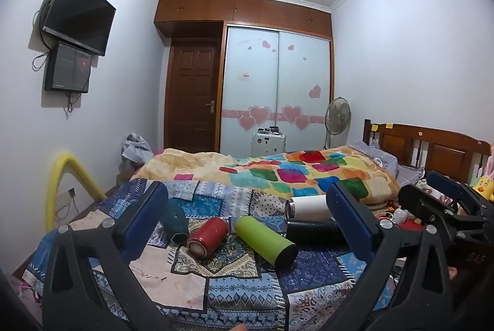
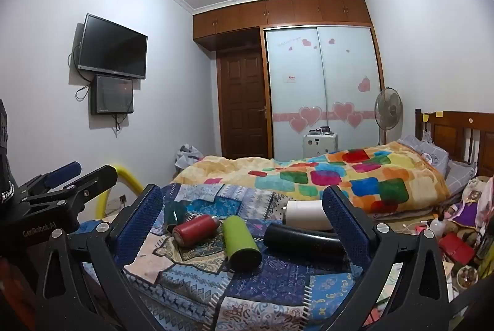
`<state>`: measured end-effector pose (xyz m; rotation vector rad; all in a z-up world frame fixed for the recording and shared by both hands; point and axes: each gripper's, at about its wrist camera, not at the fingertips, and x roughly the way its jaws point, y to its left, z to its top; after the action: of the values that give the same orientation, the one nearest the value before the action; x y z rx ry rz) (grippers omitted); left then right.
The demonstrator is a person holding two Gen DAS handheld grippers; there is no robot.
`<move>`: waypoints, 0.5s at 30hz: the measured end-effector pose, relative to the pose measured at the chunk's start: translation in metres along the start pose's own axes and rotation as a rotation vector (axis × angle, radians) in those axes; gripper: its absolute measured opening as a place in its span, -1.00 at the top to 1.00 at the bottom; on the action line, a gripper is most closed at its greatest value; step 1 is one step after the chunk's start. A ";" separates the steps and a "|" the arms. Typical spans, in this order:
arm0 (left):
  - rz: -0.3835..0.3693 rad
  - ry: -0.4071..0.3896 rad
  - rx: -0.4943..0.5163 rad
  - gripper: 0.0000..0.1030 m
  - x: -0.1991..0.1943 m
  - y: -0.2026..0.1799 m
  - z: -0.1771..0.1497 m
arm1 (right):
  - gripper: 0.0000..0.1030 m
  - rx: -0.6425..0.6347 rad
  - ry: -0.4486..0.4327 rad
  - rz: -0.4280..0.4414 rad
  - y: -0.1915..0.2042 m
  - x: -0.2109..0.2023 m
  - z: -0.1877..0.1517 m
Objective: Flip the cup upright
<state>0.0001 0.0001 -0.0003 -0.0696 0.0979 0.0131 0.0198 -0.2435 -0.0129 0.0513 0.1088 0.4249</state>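
Observation:
Several cups lie on their sides on a patchwork blanket (image 1: 234, 294): a dark teal one (image 1: 176, 221), a red one (image 1: 207, 236), a green one (image 1: 265, 241), a black one (image 1: 311, 230) and a white one (image 1: 308, 206). They also show in the right wrist view: teal (image 2: 174, 215), red (image 2: 195, 229), green (image 2: 241, 243), black (image 2: 304, 241), white (image 2: 304, 213). My left gripper (image 1: 247, 207) is open and empty, short of the cups. My right gripper (image 2: 242, 204) is open and empty, also short of them.
A bright patchwork quilt (image 1: 278, 173) lies on the bed behind, with a wooden headboard (image 1: 432, 145) at right. A yellow tube (image 1: 61, 176) stands at left. Clutter (image 2: 454, 238) sits at right. The other gripper shows at each view's edge.

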 end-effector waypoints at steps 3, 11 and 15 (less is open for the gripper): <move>-0.008 0.015 0.011 -1.00 0.005 -0.004 0.002 | -1.00 0.000 0.000 0.000 0.000 0.000 0.000; -0.018 0.012 -0.027 -1.00 0.004 0.008 -0.002 | -1.00 0.005 -0.004 0.001 -0.001 -0.001 0.000; -0.021 0.014 -0.028 -1.00 0.005 0.009 -0.002 | -1.00 0.004 -0.005 0.000 0.000 0.000 0.000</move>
<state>0.0043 0.0087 -0.0030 -0.0986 0.1110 -0.0066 0.0192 -0.2433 -0.0131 0.0561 0.1045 0.4248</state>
